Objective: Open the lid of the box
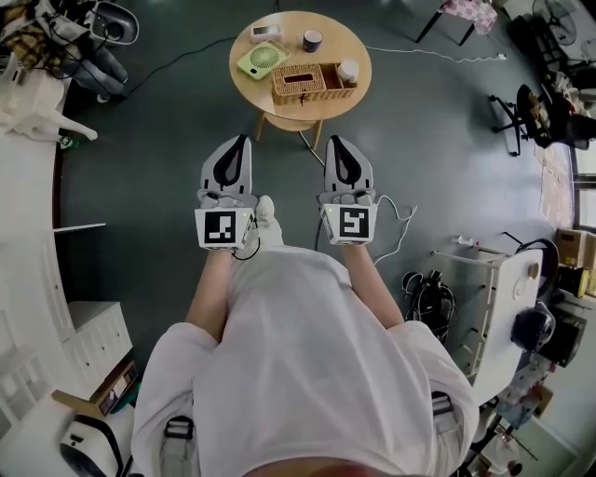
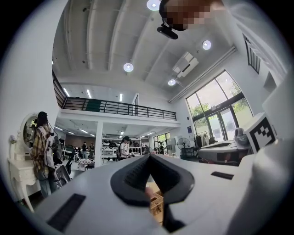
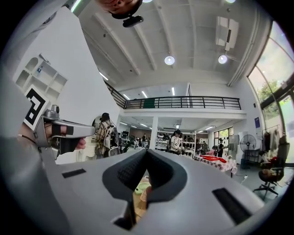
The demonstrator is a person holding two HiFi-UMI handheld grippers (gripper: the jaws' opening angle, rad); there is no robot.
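Both tools shut, empty: left tool (image 1: 243, 140), right tool (image 1: 333, 141); wicker box (image 1: 300, 82) sits ahead on round desk (image 1: 250, 89), well apart, long axis crosswise. Right tool judged slightly nearer.

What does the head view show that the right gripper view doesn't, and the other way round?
Only the head view: the whole round table from above, the grey floor and the person's white shirt. Only the right gripper view: a ceiling light, a balcony railing and people across the hall. Both: the right gripper, shut, the left gripper, and bits of the green fan and wicker box.
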